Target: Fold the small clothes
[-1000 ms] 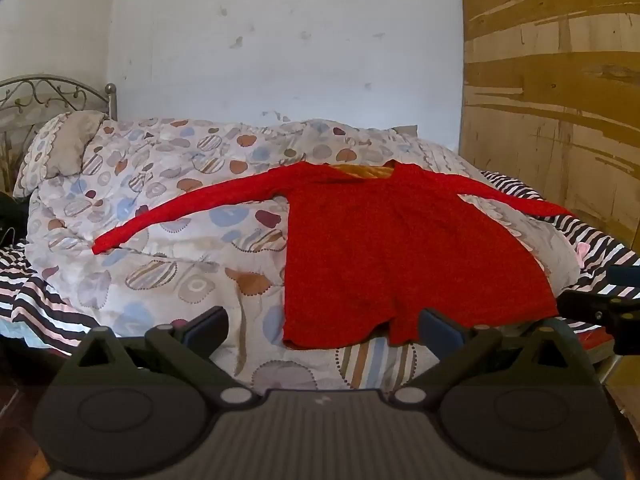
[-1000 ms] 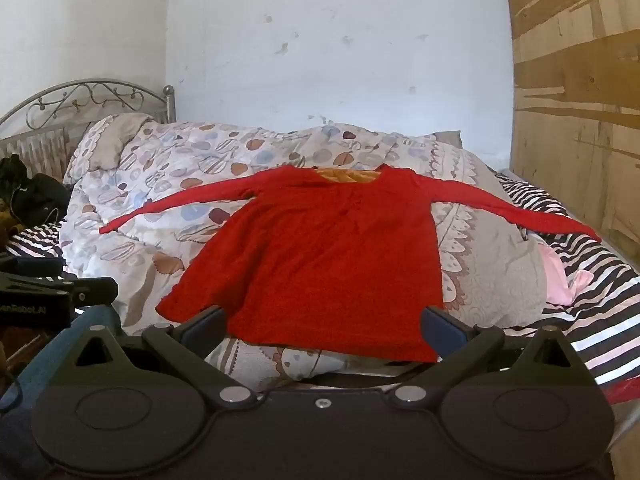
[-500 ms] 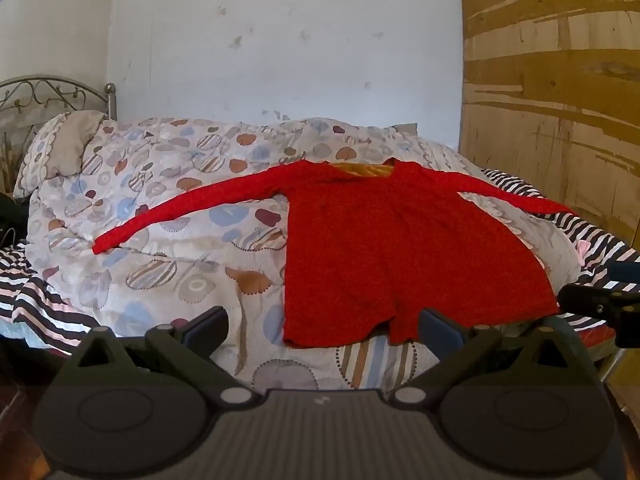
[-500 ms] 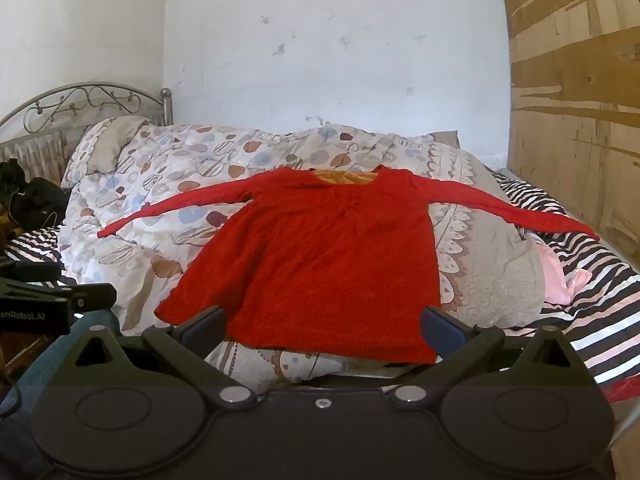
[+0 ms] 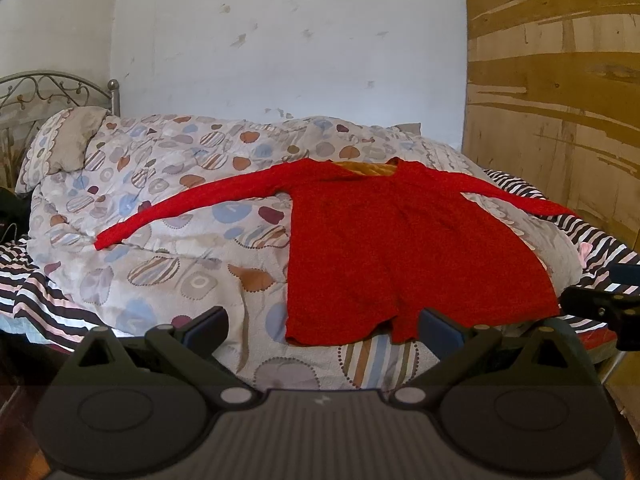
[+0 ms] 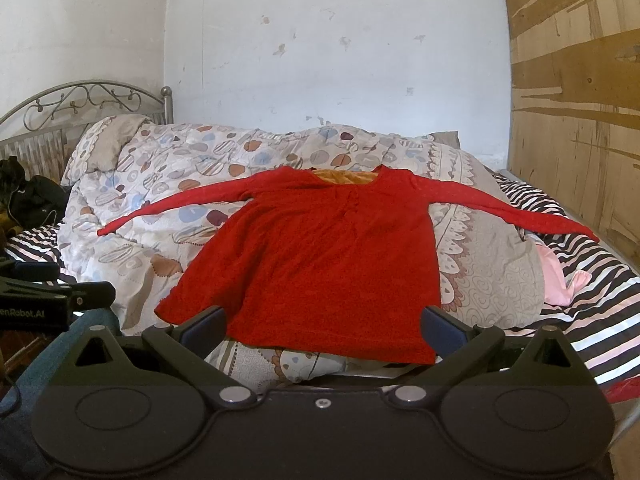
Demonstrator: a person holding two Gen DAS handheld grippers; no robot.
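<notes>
A red long-sleeved top (image 5: 400,248) (image 6: 320,264) lies flat, front up, on the patterned quilt, both sleeves spread wide and an orange lining showing at the neck. My left gripper (image 5: 322,326) hovers open in front of the hem's left part, nothing between its fingers. My right gripper (image 6: 324,326) stands open just short of the hem, also holding nothing. Each gripper shows at the edge of the other's view.
The patterned quilt (image 5: 168,240) covers a bed with a striped sheet (image 6: 600,304). A pillow (image 5: 64,140) and metal headboard (image 6: 88,100) are at the left. A pink garment (image 6: 560,280) lies right of the quilt. Wooden boards (image 5: 560,100) stand at the right.
Both views have shifted only slightly; the top looks marginally closer in the right wrist view. The garment has not moved and both grippers remain open.
</notes>
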